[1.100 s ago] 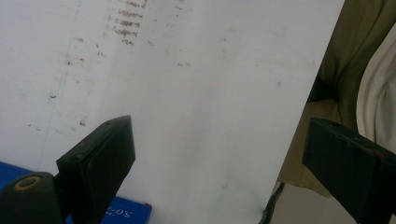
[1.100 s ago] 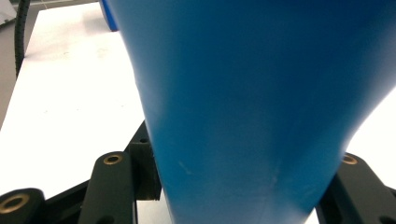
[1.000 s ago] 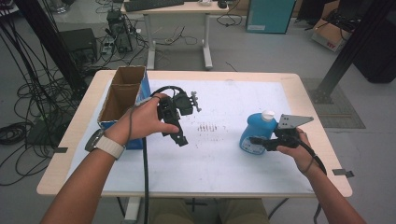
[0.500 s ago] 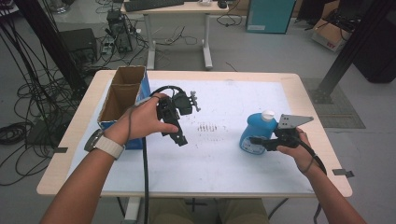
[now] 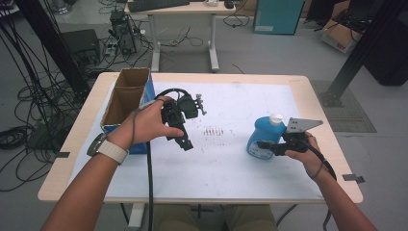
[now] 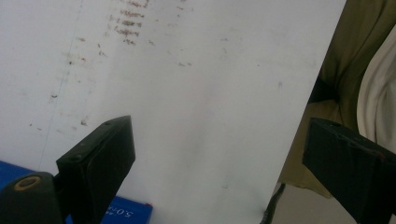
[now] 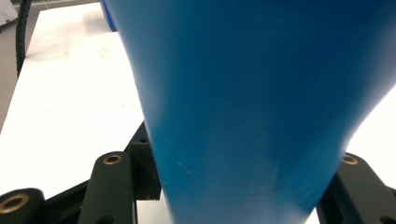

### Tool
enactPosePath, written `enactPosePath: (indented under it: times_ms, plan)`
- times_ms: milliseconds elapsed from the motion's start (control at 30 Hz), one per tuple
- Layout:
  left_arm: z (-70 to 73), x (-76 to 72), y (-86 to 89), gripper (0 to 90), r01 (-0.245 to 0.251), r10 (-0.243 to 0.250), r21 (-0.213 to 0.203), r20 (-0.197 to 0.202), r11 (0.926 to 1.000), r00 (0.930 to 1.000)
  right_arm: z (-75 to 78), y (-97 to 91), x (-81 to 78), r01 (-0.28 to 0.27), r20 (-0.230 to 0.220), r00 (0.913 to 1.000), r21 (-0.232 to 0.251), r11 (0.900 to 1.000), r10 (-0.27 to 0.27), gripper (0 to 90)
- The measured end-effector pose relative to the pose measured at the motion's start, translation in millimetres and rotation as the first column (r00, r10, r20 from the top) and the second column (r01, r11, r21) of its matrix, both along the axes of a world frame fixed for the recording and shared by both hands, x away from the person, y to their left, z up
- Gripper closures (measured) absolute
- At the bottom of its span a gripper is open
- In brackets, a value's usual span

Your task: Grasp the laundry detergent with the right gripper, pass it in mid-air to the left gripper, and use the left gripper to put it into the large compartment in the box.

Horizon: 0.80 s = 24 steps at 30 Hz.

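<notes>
A blue bottle [image 5: 261,136] with a white cap stands upright on the right half of the white table top [image 5: 226,168]. My right gripper [image 5: 264,144] is shut on its lower body from the right side; in the right gripper view the blue bottle wall [image 7: 261,102] sits between the two black jaws. Over the left middle of the table a hand holds my left gripper [image 5: 184,142] in the air, jaws pointing down and toward the near edge. It is open, with nothing between its jaws [image 6: 219,158]; white table surface lies below them.
An open cardboard box [image 5: 126,96] with a blue side stands at the table's left edge, just left of the left hand. A black cable [image 5: 149,183] hangs from the left gripper over the near edge. Faint brown marks [image 5: 215,131] dot the table's middle.
</notes>
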<state>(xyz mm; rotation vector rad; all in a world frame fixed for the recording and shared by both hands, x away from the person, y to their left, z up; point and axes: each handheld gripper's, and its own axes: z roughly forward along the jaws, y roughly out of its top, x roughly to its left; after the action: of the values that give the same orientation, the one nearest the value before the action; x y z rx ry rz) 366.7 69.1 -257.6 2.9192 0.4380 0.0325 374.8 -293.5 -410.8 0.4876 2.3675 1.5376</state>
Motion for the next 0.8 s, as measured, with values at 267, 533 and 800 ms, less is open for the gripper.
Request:
enactPosePath:
  times_ms: [267, 533, 800]
  plan:
    - [-0.2, -0.1, -0.4, 9.7, -0.001, 0.001, -0.001, 0.0, 1.0, 1.0, -0.1, 0.0, 0.0, 0.0, 0.001, 1.0, 0.0, 1.0, 0.0, 43.3]
    - [0.0, 0.8, -0.7, 9.3, 0.01, -0.01, 0.01, -0.002, 0.9999, 0.9999, -0.2, -0.1, 0.0, 0.0, 0.002, 1.0, 0.001, 1.0, 0.0, 43.2]
    - [-0.5, 0.3, -0.9, 9.1, -0.002, 0.002, 0.0, -0.001, 1.0, 1.0, -0.4, 0.1, 0.3, 0.0, 0.003, 1.0, 0.005, 1.0, 0.0, 43.2]
